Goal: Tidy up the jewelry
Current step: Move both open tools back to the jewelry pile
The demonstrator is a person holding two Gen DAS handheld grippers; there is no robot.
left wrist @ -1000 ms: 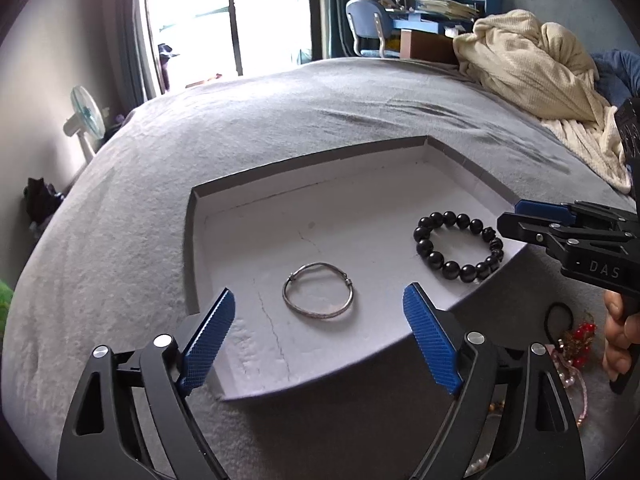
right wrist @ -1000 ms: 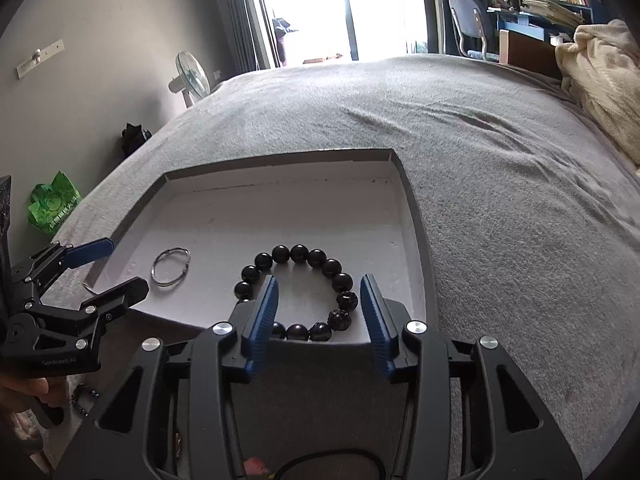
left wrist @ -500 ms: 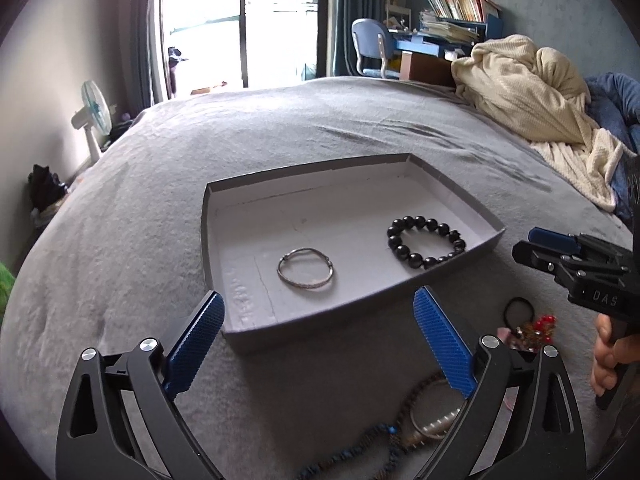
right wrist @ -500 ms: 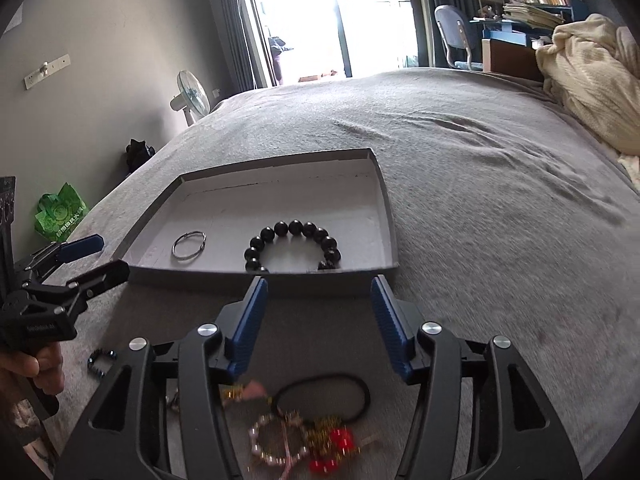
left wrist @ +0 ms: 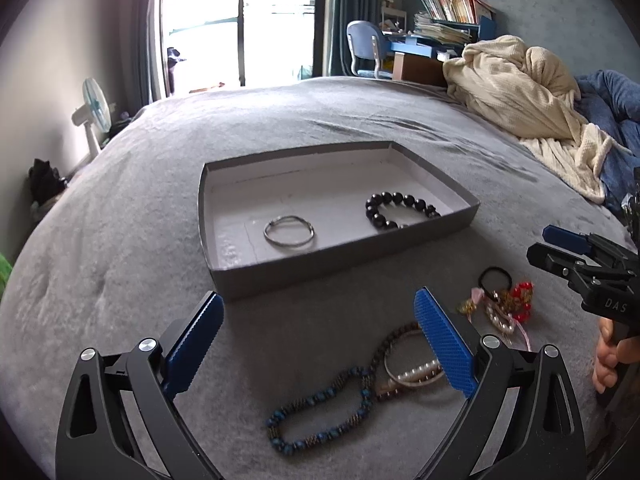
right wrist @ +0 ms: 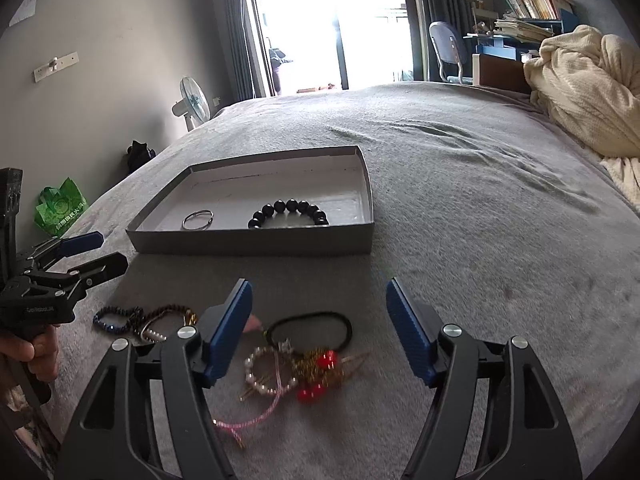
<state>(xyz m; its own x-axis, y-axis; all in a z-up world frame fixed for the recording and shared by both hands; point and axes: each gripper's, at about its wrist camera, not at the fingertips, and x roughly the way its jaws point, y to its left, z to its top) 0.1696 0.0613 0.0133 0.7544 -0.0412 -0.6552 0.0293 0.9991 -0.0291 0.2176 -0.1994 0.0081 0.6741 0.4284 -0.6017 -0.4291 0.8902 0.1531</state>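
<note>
A silver ring bracelet (left wrist: pixel 289 231) and a black bead bracelet (left wrist: pixel 400 210) are seen inside the grey tray (left wrist: pixel 256 276) at frame centre. Loose jewelry (right wrist: pixel 304 364) is heaped below it. The left gripper (left wrist: pixel 316 344) is spread wide, empty; the right gripper (right wrist: pixel 320 328) is opening, nothing grasped.

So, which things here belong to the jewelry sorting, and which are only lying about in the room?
Belong to the job:
- grey tray
- silver bangle and black bead bracelet, in the tray
- blue bead bracelet, on the bed
- pearl bracelet, on the bed
- black hair tie, on the bed

Only lying about:
- cream blanket
- fan
- green bag
</note>
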